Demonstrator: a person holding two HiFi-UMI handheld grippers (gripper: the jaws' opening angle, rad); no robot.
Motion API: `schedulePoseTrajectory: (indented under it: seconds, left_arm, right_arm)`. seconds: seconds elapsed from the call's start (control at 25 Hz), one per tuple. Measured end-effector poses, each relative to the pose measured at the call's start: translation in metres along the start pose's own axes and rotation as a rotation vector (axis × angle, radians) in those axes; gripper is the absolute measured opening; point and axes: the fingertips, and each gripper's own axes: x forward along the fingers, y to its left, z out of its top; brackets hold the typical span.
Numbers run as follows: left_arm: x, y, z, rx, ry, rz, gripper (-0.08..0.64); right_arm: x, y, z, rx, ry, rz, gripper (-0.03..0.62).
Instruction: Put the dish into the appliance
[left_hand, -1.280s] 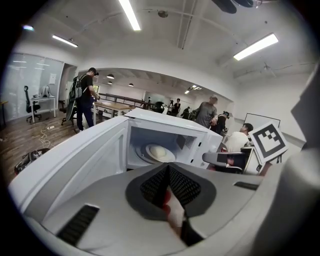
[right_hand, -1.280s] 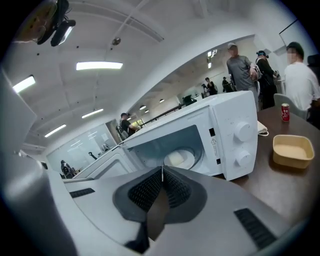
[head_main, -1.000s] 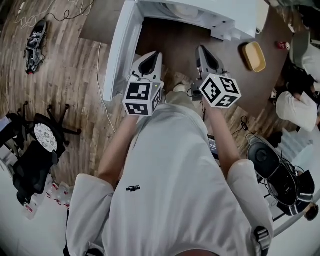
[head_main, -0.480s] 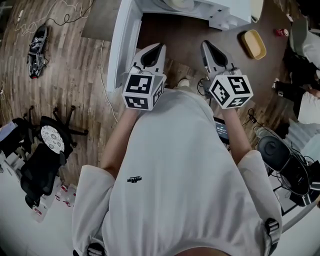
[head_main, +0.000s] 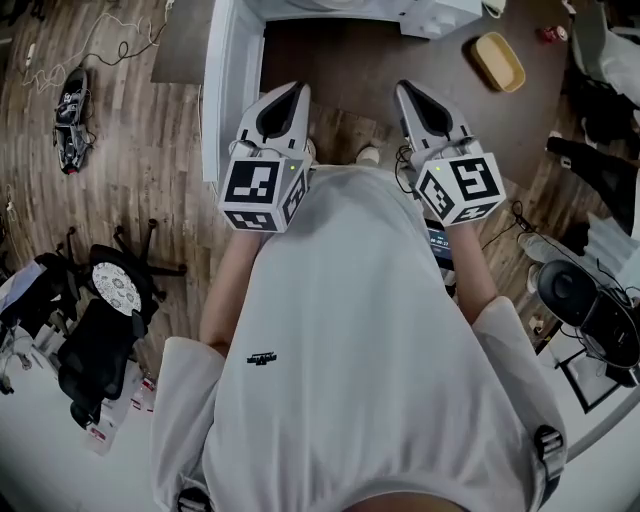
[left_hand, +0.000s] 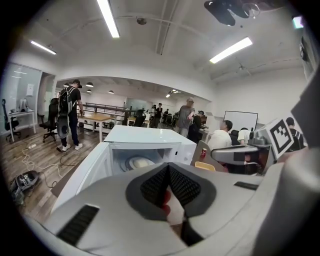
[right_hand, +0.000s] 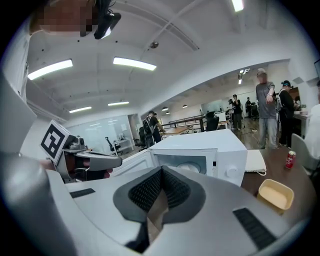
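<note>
head view. microwave (head_main: 340, 8): white, on the far part of the brown tabletop (head_main: 350, 65). its door (head_main: 232, 90) is swung open along the tabletop's left edge, and its cavity is cut off by the top of the frame. yellow dish (head_main: 498, 60): oblong, empty, on the tabletop to the right of the microwave, long axis slanting from far-left to near-right. left claw (head_main: 293, 92) and right claw (head_main: 408, 90): side by side over the near edge, both aimed at the open front, nothing carried. the yellow dish lies ahead and to the right of the right claw, plainly the nearer of the two.

left gripper view. left claw (left_hand: 167, 169): pads meeting at the tips, closed on nothing. straight ahead is the open cavity, with a white round dish (left_hand: 137, 162) lying on its floor. whether that is a plate or only the turntable cannot be told. the yellow dish (left_hand: 205, 166) shows just right of the microwave, outside it.

right gripper view. right claw (right_hand: 161, 171): pads pressed together, closed and empty. the microwave (right_hand: 210, 145) stands ahead with the white round dish (right_hand: 191, 168) visible within. the yellow dish (right_hand: 275, 194) sits low to the right, apart from the microwave.

judgement. if the white round dish is the one meant, it already lies in the microwave, door open. if the yellow dish is meant, it lies outside, on the right claw's side.
</note>
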Motion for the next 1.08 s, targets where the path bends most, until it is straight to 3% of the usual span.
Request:
schedulePoseTrajectory:
  seconds: [0.2, 1.08]
  left_arm:
    - [0.006, -0.011, -0.006, 0.04, 0.013, -0.019, -0.002]
    - [0.009, -0.033, -0.007, 0.038, 0.016, -0.043, -0.002]
  right_arm:
    - [-0.006, -0.008, -0.007, -0.006, -0.005, -0.022, -0.005]
    - [-0.019, -0.007, -0.009, -0.03, -0.009, -0.038, -0.005]
